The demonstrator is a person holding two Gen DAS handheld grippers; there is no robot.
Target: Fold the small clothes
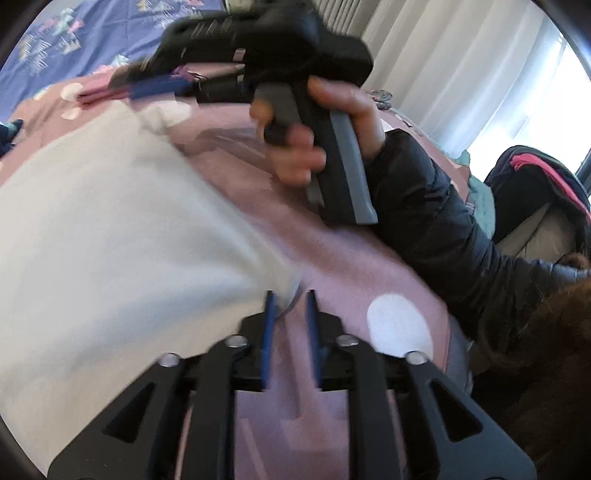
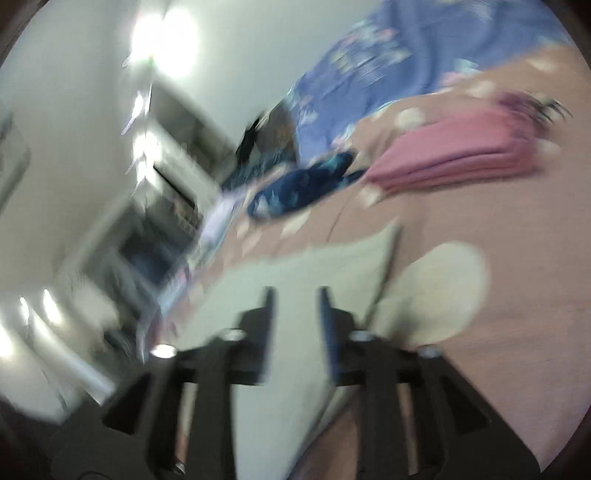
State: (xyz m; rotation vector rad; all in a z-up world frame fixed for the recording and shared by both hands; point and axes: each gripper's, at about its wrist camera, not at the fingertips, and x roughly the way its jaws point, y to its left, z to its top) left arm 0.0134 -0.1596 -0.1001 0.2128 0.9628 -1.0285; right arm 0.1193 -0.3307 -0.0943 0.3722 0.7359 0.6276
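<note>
- The bed, under a dusty-pink cover with big pale dots (image 1: 369, 266), carries everything; a blue-violet patterned sheet (image 1: 92, 33) lies beyond it.
- The cream-white soft cloth garment (image 1: 129, 229) lies spread flat on the pink cover, its near corner just at the tips of the left tongs. It looks light, limp and thin, so I judge it will sag and drape when lifted and wants holding at an edge or corner, not mid-panel.
- A stack of folded pink cloths (image 2: 454, 155) lies farther up the bed, with a dark blue patterned piece (image 2: 306, 184) beside it.
- The right tongs (image 2: 295, 295) hang over the cream garment's far side, jaws parted, nothing between them; motion blur hides finer detail.
- The left tongs (image 1: 290, 299) are released too, blue-padded jaws apart, with the cloth's corner at the gap but not clearly pinched.
- A grip here on the corner seems the sound choice.
</note>
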